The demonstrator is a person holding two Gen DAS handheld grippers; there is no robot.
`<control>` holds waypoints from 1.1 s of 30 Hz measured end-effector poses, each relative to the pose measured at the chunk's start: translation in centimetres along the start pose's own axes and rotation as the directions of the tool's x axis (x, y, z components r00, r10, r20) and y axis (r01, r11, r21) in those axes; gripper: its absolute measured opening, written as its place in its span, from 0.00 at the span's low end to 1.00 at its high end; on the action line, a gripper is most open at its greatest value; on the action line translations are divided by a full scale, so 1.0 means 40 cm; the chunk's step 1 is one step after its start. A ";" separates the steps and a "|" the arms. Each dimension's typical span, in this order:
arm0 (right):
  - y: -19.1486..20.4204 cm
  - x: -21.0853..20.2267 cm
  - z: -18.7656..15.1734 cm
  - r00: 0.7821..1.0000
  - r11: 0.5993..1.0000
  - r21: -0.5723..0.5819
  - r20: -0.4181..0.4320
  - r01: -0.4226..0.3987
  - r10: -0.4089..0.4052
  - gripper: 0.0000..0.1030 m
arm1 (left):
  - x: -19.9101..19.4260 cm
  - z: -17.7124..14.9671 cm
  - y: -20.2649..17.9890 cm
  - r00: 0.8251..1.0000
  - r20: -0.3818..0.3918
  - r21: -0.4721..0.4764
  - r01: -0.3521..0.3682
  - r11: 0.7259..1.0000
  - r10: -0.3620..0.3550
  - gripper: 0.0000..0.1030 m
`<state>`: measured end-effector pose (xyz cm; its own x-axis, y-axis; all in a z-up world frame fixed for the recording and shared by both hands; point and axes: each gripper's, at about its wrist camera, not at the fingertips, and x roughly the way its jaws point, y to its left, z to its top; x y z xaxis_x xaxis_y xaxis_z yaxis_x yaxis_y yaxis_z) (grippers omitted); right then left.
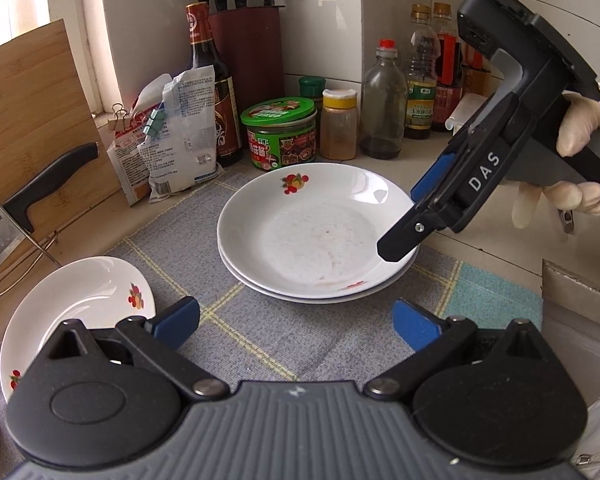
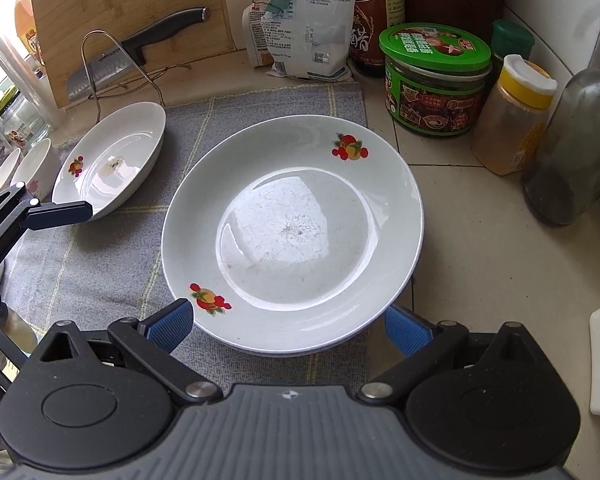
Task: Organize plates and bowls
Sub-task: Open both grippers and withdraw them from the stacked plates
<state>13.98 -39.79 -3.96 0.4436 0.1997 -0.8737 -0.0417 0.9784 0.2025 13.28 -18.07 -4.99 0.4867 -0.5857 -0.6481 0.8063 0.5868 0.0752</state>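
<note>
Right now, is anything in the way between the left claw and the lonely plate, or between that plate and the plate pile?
Nothing visible blocks it. The left claw is open right beside the single plate, and only bare cloth lies between that plate and the stack. The right claw sits open at the stack's far edge.

A home kitchen counter in a tiled corner: a dark knife block stands against the white wall tiles, with sauce and oil bottles, a green-lidded jar and a spice shaker beside it, a bamboo cutting board and cleaver on a wire rack, and clipped food packets by a checked cloth mat
</note>
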 end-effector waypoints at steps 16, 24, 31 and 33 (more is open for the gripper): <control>0.137 -0.020 -0.003 0.992 0.987 -0.161 0.119 -0.017 0.037 1.00 | -0.119 -0.067 0.050 0.978 0.006 -0.231 -0.200 0.952 0.207 1.00; 0.223 0.003 0.000 0.976 0.959 -0.284 0.212 0.011 0.051 1.00 | -0.186 -0.129 0.072 0.941 -0.064 -0.344 -0.333 0.878 0.331 1.00; 0.289 0.029 0.028 0.971 0.947 -0.316 0.204 -0.053 0.122 1.00 | -0.221 -0.179 0.100 0.921 -0.115 -0.371 -0.388 0.844 0.373 1.00; 0.315 0.033 0.029 0.971 0.943 -0.328 0.202 -0.057 0.129 1.00 | -0.219 -0.193 0.116 0.920 -0.122 -0.375 -0.390 0.841 0.372 0.99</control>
<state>15.09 -27.27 -2.05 0.6059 0.3093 -0.7330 -0.3580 0.9288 0.0959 10.16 -5.89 -4.81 0.7068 -0.2522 -0.6610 0.3625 0.9314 0.0322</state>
